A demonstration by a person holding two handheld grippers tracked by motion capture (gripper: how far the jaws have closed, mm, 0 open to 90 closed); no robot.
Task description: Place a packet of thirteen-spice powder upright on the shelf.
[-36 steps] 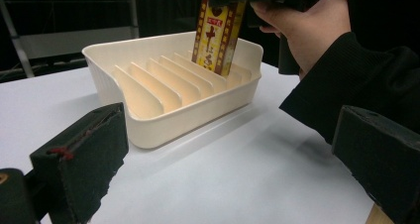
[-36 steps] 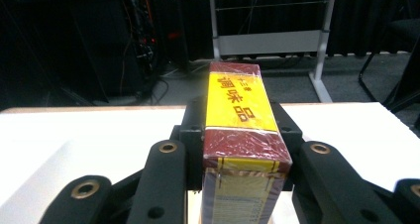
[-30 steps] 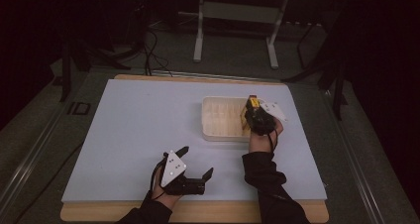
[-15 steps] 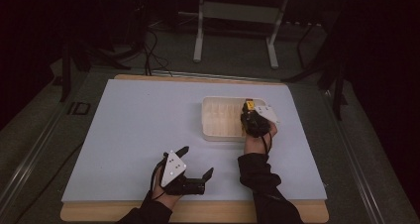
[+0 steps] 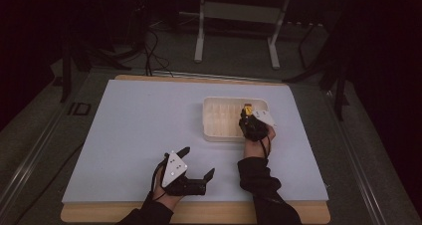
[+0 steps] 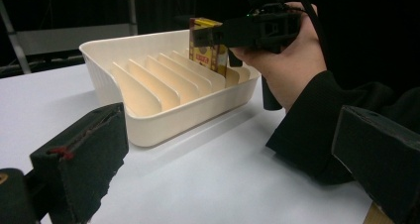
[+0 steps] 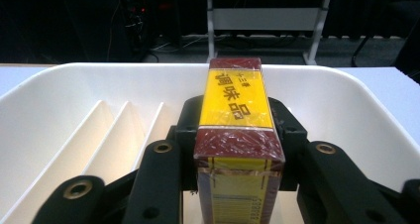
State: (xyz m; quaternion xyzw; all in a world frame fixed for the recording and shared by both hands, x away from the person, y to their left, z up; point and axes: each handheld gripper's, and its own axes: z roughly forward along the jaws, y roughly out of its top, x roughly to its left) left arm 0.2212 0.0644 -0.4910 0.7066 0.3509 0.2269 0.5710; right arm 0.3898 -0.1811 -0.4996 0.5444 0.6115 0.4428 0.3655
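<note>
A white slotted tray [image 5: 219, 130] lies on the pale blue mat, its upright dividers [image 6: 163, 78] forming several slots. My right gripper [image 5: 247, 114] is shut on a yellow and dark-red box [image 7: 237, 130] with printed characters, held upright over the tray's right end [image 6: 208, 45]. In the left gripper view the box [image 6: 209, 43] stands at the last slots by the tray's far wall. My left gripper [image 5: 196, 163] rests open near the mat's front edge, its black pads [image 6: 84, 154] wide apart with nothing between them.
The pale blue mat [image 5: 139, 125] covers a wooden table [image 5: 199, 212]. A metal stand [image 5: 236, 28] and cables lie on the dark floor behind. A sleeve [image 6: 317, 125] of the right arm reaches beside the tray.
My right gripper has shifted slightly left with the box, further over the tray's right end. The left gripper has stayed put.
</note>
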